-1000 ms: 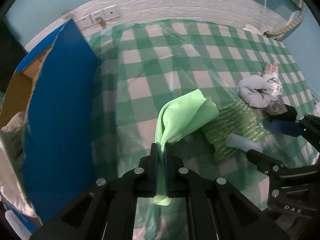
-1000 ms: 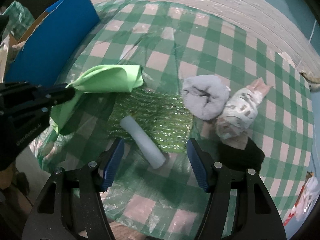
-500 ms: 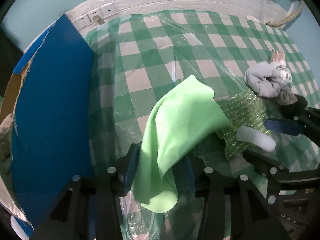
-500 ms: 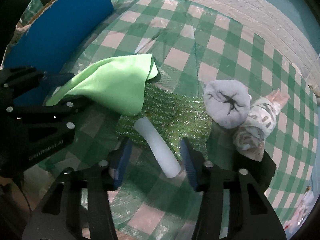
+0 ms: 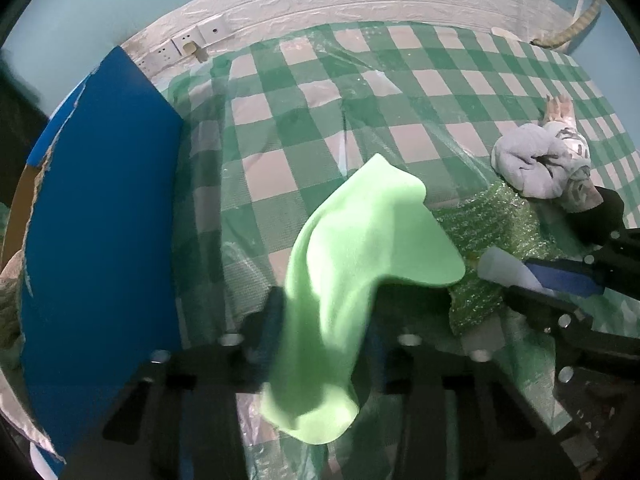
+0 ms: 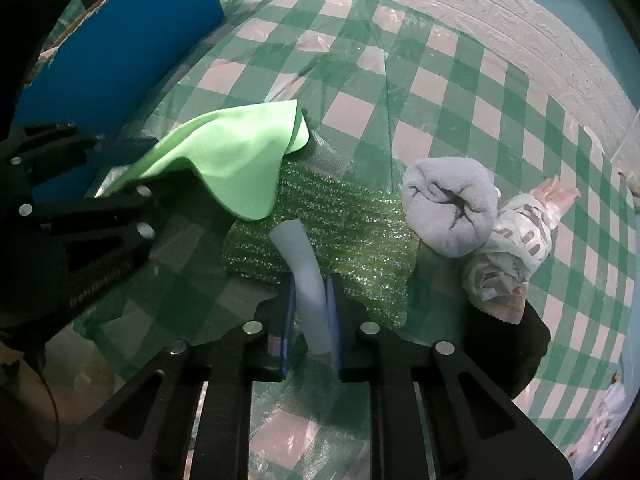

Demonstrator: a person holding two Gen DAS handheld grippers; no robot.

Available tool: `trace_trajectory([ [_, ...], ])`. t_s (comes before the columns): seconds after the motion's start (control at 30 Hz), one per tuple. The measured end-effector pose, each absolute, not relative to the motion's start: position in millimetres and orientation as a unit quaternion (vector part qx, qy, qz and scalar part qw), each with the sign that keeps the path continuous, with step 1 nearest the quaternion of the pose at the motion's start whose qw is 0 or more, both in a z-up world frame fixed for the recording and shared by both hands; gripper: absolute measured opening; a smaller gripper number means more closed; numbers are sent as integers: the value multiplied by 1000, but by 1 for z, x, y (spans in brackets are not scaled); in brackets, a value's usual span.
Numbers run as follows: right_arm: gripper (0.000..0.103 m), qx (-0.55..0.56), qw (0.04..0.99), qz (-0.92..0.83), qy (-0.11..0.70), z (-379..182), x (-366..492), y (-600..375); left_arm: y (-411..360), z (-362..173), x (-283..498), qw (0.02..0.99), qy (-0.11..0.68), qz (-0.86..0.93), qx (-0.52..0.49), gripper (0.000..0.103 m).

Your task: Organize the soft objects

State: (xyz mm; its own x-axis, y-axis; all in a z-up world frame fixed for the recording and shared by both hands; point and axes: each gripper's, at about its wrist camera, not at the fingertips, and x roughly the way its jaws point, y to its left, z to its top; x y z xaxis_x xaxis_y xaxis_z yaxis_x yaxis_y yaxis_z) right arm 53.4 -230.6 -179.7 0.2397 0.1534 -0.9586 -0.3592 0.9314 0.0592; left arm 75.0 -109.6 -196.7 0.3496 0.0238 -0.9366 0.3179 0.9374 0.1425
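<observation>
A light green cloth hangs loose between the spread fingers of my open left gripper; it also shows in the right wrist view. My right gripper is shut on a white foam tube, which lies over a sparkly green sponge cloth. The tube and sponge cloth also show in the left wrist view. A grey rolled sock, a patterned rolled cloth and a black soft item lie to the right.
A blue cardboard box stands at the left edge, also in the right wrist view. The table has a green checked cover under clear plastic. A white brick wall with sockets is behind.
My left gripper has opened and let go of the green cloth, which now drapes loose. My right gripper has moved forward and shut on the white foam tube.
</observation>
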Motion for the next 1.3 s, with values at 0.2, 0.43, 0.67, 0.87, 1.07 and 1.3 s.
trace_trajectory([
  [0.2, 12, -77, 787, 162, 590, -172, 54, -232, -97, -188, 73, 812, 561, -95, 132, 6],
  [0.43, 12, -64, 795, 159, 582, -158, 50, -234, -99, -171, 63, 824, 540, -96, 140, 6],
  [0.67, 12, -57, 802, 155, 573, -142, 46, -231, -93, -149, 47, 836, 522, -93, 145, 6],
  [0.87, 12, -52, 808, 155, 566, -128, 40, -231, -89, -136, 44, 844, 510, -89, 140, 6],
  [1.07, 12, -46, 814, 154, 559, -116, 39, -229, -83, -122, 42, 852, 498, -88, 133, 6],
  [1.3, 12, -40, 819, 152, 552, -104, 40, -226, -73, -107, 41, 860, 488, -82, 125, 6],
])
